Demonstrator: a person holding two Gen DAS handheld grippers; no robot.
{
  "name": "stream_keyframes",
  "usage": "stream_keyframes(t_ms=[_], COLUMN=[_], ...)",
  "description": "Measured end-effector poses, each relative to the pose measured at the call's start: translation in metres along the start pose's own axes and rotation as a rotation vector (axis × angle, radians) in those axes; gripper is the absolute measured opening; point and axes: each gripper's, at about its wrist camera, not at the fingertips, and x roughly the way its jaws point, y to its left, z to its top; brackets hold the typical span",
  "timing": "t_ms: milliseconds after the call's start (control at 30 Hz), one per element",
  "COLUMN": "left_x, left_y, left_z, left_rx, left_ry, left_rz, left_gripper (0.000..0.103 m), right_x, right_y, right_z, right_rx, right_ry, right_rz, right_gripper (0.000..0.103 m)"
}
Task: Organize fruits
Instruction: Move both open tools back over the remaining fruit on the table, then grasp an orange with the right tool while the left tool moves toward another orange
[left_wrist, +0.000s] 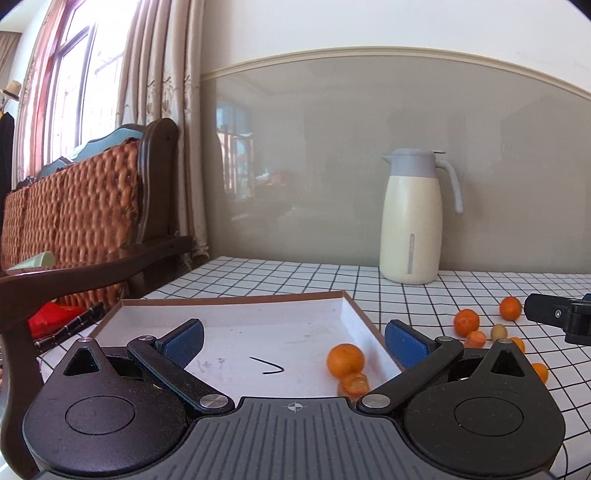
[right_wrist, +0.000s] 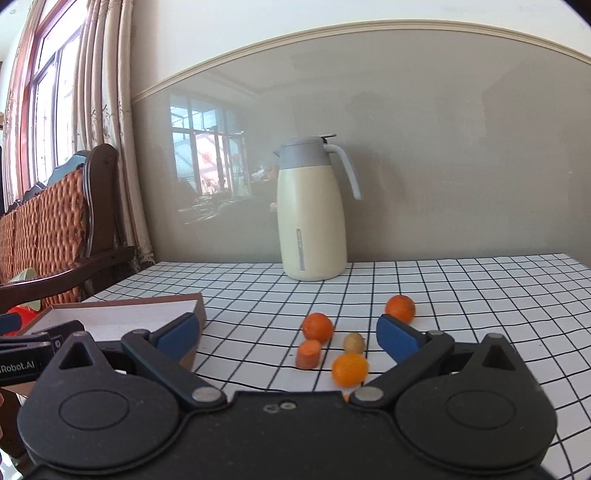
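A shallow brown box with a white inside (left_wrist: 258, 317) lies on the checked tablecloth; it also shows in the right wrist view (right_wrist: 110, 314). In its right part lie an orange (left_wrist: 345, 360) and an orange peeled piece (left_wrist: 354, 384). My left gripper (left_wrist: 293, 338) is open and empty above the box. Loose on the cloth are oranges (right_wrist: 317, 326) (right_wrist: 400, 307) (right_wrist: 350, 369), a carrot piece (right_wrist: 308, 353) and a small yellowish fruit (right_wrist: 354, 342). My right gripper (right_wrist: 288, 334) is open and empty, just in front of them.
A cream thermos jug (right_wrist: 312, 210) stands at the back of the table by the wall. A wooden chair with a woven back (left_wrist: 74, 221) stands at the left. The table's right edge (right_wrist: 580, 266) shows far right.
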Motion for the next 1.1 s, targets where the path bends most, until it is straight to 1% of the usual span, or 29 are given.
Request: stream_keyframes(t_ms=[100, 167, 233, 300, 400, 433, 533, 600, 633, 733, 767, 867, 1000, 1067, 1100], left_x=[0.003, 0.005, 0.006, 0.007, 0.01, 0.011, 0.015, 0.017, 0.018, 0.019, 0.02, 0.021, 0.023, 0.025, 0.026], left_y=[-0.014, -0.023, -0.03, -0.038, -0.048, -0.051, -0.059, -0.064, -0.065, -0.067, -0.068, -0.067, -0.066, -0.067, -0.069], left_z=[0.0, 0.0, 0.0, 0.0, 0.0, 0.0, 0.0, 0.0, 0.001, 0.0, 0.0, -0.001, 0.0, 0.001, 0.0], left_rx=[0.007, 0.011, 0.014, 0.022, 0.035, 0.04, 0.052, 0.056, 0.058, 0.059, 0.062, 0.069, 0.057, 0.054, 0.057], left_ry=[0.002, 0.003, 0.006, 0.005, 0.006, 0.007, 0.011, 0.014, 0.015, 0.018, 0.02, 0.024, 0.028, 0.033, 0.035], left_rz=[-0.025, -0.04, -0.057, -0.072, -0.088, -0.093, -0.106, -0.111, -0.113, -0.12, -0.12, -0.118, -0.119, -0.128, -0.134], left_gripper=[0.103, 0.103, 0.103, 0.103, 0.103, 0.103, 0.103, 0.103, 0.103, 0.103, 0.103, 0.103, 0.103, 0.103, 0.103], right_x=[-0.003, -0.003, -0.002, -0.001, 0.005, 0.008, 0.016, 0.021, 0.023, 0.031, 0.034, 0.042, 0.046, 0.047, 0.048], right_y=[-0.011, -0.017, -0.024, -0.031, -0.036, -0.038, -0.04, -0.041, -0.041, -0.038, -0.038, -0.036, -0.034, -0.032, -0.032], right_z=[-0.006, -0.011, -0.015, -0.019, -0.026, -0.028, -0.034, -0.037, -0.037, -0.037, -0.037, -0.038, -0.039, -0.039, -0.04], right_rx=[-0.012, -0.02, -0.022, -0.016, -0.018, -0.021, -0.019, -0.008, -0.003, -0.003, 0.003, 0.007, 0.008, -0.004, -0.007], right_ry=[0.016, 0.035, 0.056, 0.077, 0.114, 0.131, 0.171, 0.193, 0.197, 0.216, 0.221, 0.239, 0.246, 0.253, 0.259], right_rz=[-0.045, -0.077, -0.093, -0.104, -0.119, -0.12, -0.118, -0.111, -0.106, -0.101, -0.097, -0.092, -0.089, -0.09, -0.089], right_gripper=[0.095, 0.09, 0.085, 0.084, 0.077, 0.076, 0.066, 0.063, 0.059, 0.058, 0.054, 0.048, 0.044, 0.034, 0.034])
